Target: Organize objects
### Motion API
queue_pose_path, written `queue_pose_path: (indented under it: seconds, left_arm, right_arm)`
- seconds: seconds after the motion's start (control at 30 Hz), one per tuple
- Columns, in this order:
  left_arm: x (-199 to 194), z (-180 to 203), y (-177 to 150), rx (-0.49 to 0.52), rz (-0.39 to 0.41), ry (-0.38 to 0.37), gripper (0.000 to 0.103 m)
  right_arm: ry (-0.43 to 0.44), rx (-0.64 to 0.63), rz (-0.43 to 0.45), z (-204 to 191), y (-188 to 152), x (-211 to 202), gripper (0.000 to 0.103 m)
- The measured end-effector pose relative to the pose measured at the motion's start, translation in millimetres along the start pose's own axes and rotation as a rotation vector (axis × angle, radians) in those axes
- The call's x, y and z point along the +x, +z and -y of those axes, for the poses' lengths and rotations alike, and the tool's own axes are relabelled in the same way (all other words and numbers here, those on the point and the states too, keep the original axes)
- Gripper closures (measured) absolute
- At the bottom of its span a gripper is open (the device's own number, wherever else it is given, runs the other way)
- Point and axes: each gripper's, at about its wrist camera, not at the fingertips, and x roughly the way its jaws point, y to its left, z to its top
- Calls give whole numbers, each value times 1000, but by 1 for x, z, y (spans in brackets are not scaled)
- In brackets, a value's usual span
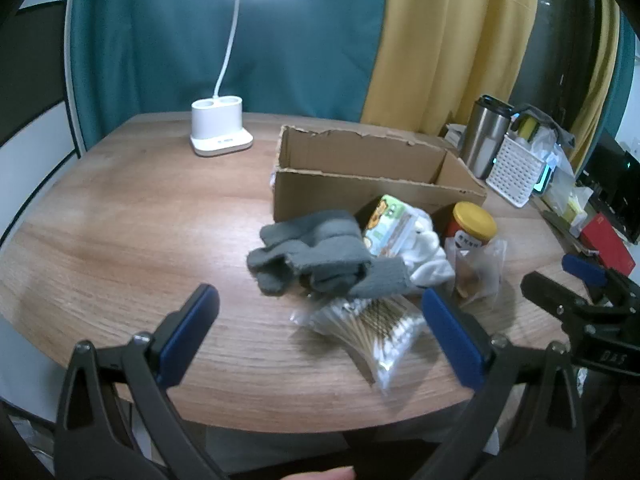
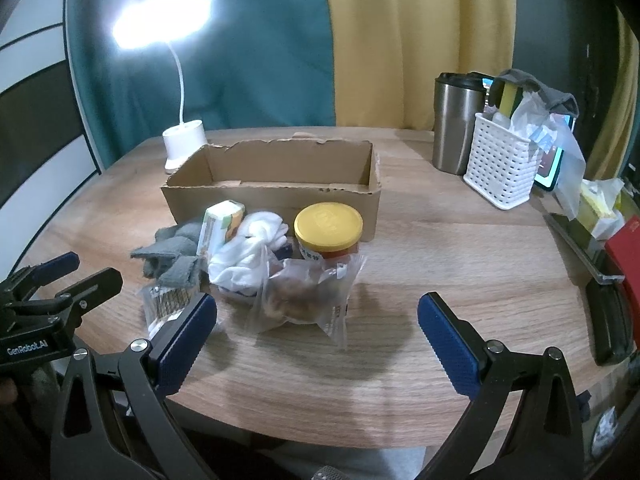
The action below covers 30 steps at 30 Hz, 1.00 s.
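An open cardboard box (image 1: 360, 196) (image 2: 276, 196) stands on the wooden table. In front of it lies a pile: grey socks (image 1: 316, 256) (image 2: 172, 256), a small juice carton (image 1: 386, 226) (image 2: 220, 226), white socks (image 1: 430, 256) (image 2: 248, 252), a yellow-lidded jar (image 1: 472, 224) (image 2: 328, 232), a clear snack bag (image 1: 478, 272) (image 2: 304, 296) and a bag of cotton swabs (image 1: 376, 330) (image 2: 168, 304). My left gripper (image 1: 320, 328) is open and empty, just before the swabs. My right gripper (image 2: 316, 336) is open and empty, just before the snack bag.
A white desk lamp (image 1: 220, 128) (image 2: 184, 144) stands behind the box. At the right are a steel tumbler (image 2: 456, 120), a white basket (image 2: 504, 160), a red box (image 2: 628, 256) and a black case (image 2: 608, 316). Curtains hang behind the table.
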Motion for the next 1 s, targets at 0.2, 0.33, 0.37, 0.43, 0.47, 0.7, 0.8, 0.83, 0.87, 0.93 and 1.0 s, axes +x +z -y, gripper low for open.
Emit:
queue_pose_path:
  seconds: [0.2, 0.33, 0.37, 0.43, 0.47, 0.7, 0.8, 0.83, 0.87, 0.93, 1.0]
  left_arm:
    - [-1, 0, 0, -2, -3, -1, 1]
    - [0, 0, -1, -10, -9, -4, 1]
    - [0, 0, -1, -10, -10, -1, 1]
    - [-1, 0, -1, -8, -10, 0, 1]
    - [-1, 0, -1, -8, -11, 0, 1]
    - [-1, 1, -1, -9, -15, -3, 1]
    - [-2, 1, -1, -5, -13, -4, 1]
    - [-2, 1, -1, -5, -15, -5, 1]
    - [-2, 1, -1, -5, -16, -5, 1]
    - [-2, 2, -1, -5, -16, -5, 1]
    - [-2, 2, -1, -7, -15, -2, 1]
  right_arm:
    - [7, -5, -2, -2, 2, -1, 1]
    - [9, -6, -7, -3, 2, 1, 1]
    - [8, -8, -9, -3, 2, 1, 1]
    - [8, -7, -9, -3, 1, 1, 1]
    - [8, -8, -9, -3, 1, 1, 1]
    - [11, -16, -15, -4, 1, 0, 1]
    - [13, -15, -12, -4, 0, 0, 1]
    - [14, -14, -12, -3, 0, 0, 1]
    - [13, -15, -13, -3, 0, 0, 1]
    - [12, -15, -13, -2, 0, 0, 1]
    - [11, -12, -12, -2, 0, -1, 1]
